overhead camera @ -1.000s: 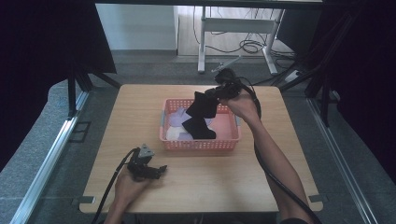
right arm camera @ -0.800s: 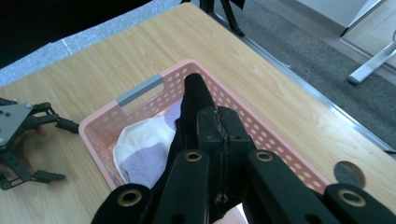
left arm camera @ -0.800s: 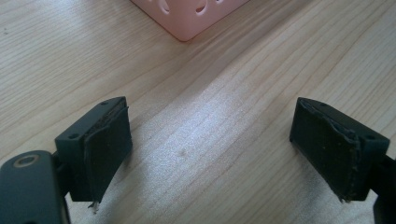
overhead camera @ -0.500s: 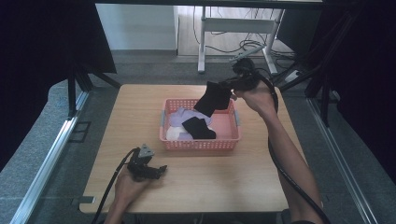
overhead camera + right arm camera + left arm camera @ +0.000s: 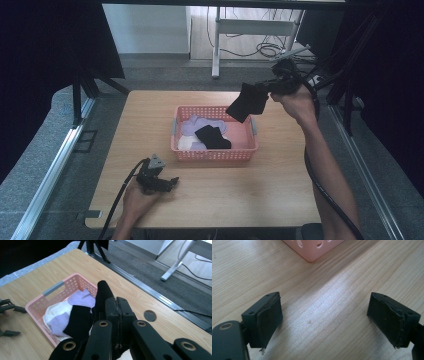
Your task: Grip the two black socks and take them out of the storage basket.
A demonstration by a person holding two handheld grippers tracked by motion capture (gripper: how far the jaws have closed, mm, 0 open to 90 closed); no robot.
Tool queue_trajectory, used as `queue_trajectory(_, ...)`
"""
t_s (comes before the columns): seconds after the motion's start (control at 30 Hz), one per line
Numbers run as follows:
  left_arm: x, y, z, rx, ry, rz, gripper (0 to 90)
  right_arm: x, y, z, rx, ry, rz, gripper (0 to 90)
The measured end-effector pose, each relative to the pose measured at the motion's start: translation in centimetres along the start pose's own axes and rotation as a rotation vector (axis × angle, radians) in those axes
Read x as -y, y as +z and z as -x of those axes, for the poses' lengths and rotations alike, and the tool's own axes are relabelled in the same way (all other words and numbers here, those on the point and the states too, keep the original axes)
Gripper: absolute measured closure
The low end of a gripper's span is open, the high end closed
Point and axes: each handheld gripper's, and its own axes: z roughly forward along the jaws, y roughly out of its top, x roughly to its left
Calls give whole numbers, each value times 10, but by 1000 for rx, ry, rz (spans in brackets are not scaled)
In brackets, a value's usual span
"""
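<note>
My right gripper [image 5: 267, 88] is clamped on a black sock [image 5: 246, 102], which hangs in the air below its jaws, above the far corner of the pink basket [image 5: 215, 155]. My left gripper [image 5: 167, 182] rests on the table [image 5: 250, 195], jaws apart and empty. With only an edge pinched, the sock could slip loose and drop.

Pink basket [image 5: 215, 154] on light woodgrain table [image 5: 225, 195]; black sock [image 5: 247, 102] aloft; inside, black [image 5: 212, 136], lilac [image 5: 202, 123] and cream [image 5: 185, 143] socks.
</note>
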Motion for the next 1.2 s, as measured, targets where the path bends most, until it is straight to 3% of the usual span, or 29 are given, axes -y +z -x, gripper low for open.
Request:
queue_trajectory(0.3, 0, 0, 0, 0, -2, 0, 125, 11, -24, 20, 53, 35, -7, 897)
queue_trajectory(0.53, 0, 0, 0, 0, -2, 0, 125, 22, -43, 38, 106, 76, -41, 895)
queue_trajectory(0.67, 0, 0, 0, -1, -2, 3, 125, 39, -51, 53, 141, 116, -81, 894)
queue_trajectory(0.93, 0, 0, 0, -2, -2, 5, 125, 71, -42, 69, 167, 162, -138, 891)
queue_trajectory(1.2, 0, 0, 0, -1, 0, 3, 125, 117, -7, 77, 136, 214, -214, 890)
